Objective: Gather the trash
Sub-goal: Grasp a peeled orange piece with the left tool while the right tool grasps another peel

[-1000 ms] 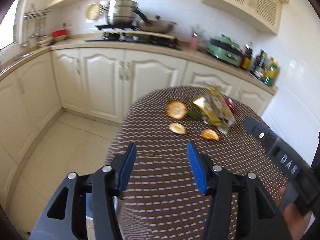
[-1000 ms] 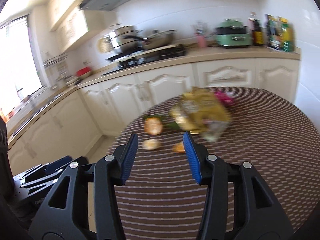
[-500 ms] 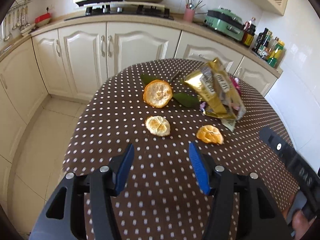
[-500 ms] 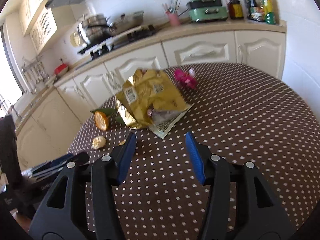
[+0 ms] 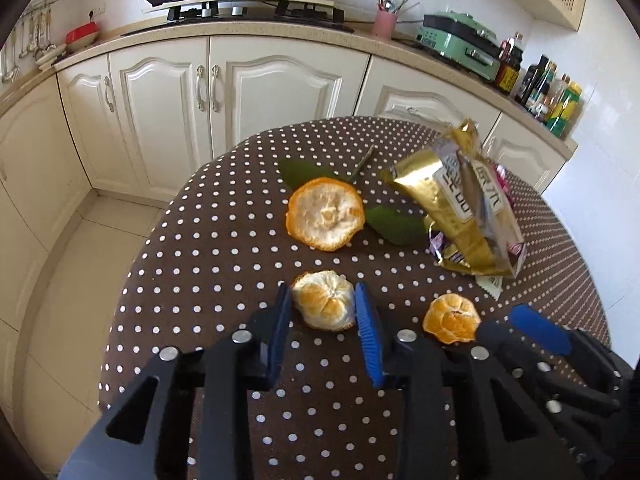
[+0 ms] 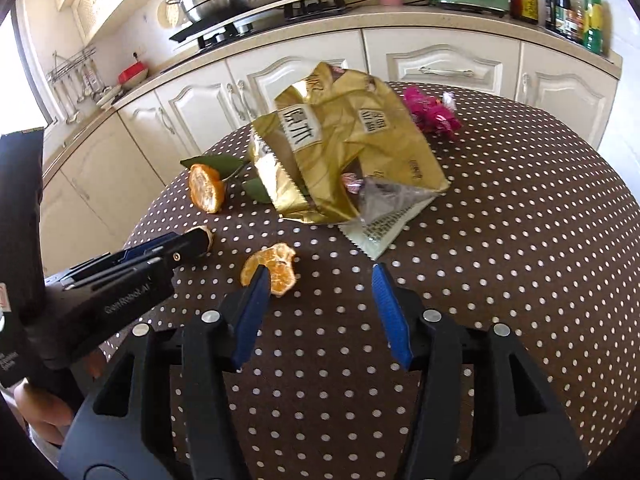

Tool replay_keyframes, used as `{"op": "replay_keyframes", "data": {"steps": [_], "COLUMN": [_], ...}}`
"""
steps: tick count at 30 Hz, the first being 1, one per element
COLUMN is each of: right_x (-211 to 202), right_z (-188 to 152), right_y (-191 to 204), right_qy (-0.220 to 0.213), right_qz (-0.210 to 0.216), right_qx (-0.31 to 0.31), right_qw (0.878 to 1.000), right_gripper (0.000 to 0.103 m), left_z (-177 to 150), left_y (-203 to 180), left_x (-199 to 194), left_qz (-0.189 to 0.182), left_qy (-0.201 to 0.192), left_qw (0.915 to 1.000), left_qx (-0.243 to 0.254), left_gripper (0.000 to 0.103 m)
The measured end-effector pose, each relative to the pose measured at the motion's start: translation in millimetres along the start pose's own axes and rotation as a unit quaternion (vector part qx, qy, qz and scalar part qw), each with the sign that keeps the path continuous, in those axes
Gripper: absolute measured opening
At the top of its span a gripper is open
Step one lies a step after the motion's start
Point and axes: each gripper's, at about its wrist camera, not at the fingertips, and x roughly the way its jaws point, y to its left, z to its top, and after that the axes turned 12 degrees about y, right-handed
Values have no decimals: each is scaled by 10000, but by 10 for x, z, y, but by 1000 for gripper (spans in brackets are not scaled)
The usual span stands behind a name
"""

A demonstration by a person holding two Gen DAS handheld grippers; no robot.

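left claw [image 5: 322,312] sits low over the polka-dot worktop [image 5: 208,264], its blue fingers [image 5: 365,320] narrowed around a small piece of orange peel [image 5: 325,299]; each pad lies right at a side of the peel, though whether they press on it cannot be told. right claw [image 6: 318,286] is spread wide and holds nothing, with a second peel piece [image 6: 273,266] lying on the cloth just at and partly behind its left fingertip, outside the gap. in the left view that same piece [image 5: 452,317] lies between the two claws. farther on lies a larger cupped peel [image 5: 326,213] with green leaves [image 5: 394,225] beside it. to its right the crumpled gold snack bag [image 6: 344,152] rests on a flat printed wrapper [image 6: 380,228], and a pink wrapper [image 6: 430,114] lies beyond the bag. cream cabinets [image 5: 200,92] stand behind the worktop.
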Motion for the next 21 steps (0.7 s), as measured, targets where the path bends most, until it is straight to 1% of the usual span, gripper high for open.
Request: {"op": "replay_keyframes", "data": {"steps": [4, 5, 6, 9, 11, 12, 13, 17, 19, 21], "right_x": [65, 79, 111, 241, 280, 289, 290, 238, 129, 51], "right_z": [60, 64, 80, 110, 115, 117, 113, 80, 29, 26], "right_y": [161, 198, 261, 411, 476, 490, 486, 476, 509, 637], "right_qy": [120, 143, 195, 372, 360, 350, 342, 228, 50, -81], "right_qz": [14, 2, -43, -247, -430, -482, -539, -611, -532, -375], "right_qx": [-265, -324, -430, -702, -841, -854, -849, -757, -678, -710], "right_qw": [9996, 9994, 9989, 9965, 9949, 9946, 9943, 9950, 9963, 9967], "right_gripper": [53, 54, 55, 55, 54, 43, 37, 36, 36, 36], "left_z": [-76, -102, -124, -186, -229, -253, -277, -408, -472, -568], "left_y": [93, 123, 150, 248, 314, 343, 368, 509, 581, 691], "left_x": [-198, -264, -310, -393, -436, -457, -476, -594, -632, -681], "left_qz": [-98, -134, -153, -229, -235, -246, -250, -289, -305, -205], "left_qy": [-354, -492, -583, -687, -741, -761, -785, -947, -959, -989], "left_qw": [9993, 9987, 9982, 9973, 9969, 9967, 9965, 9947, 9946, 9943], "left_qx": [-23, -22, -26, -71, -110, -117, -124, -259, -270, -339], "left_gripper": [31, 31, 31, 31, 31, 31, 31, 31, 31, 31]}}
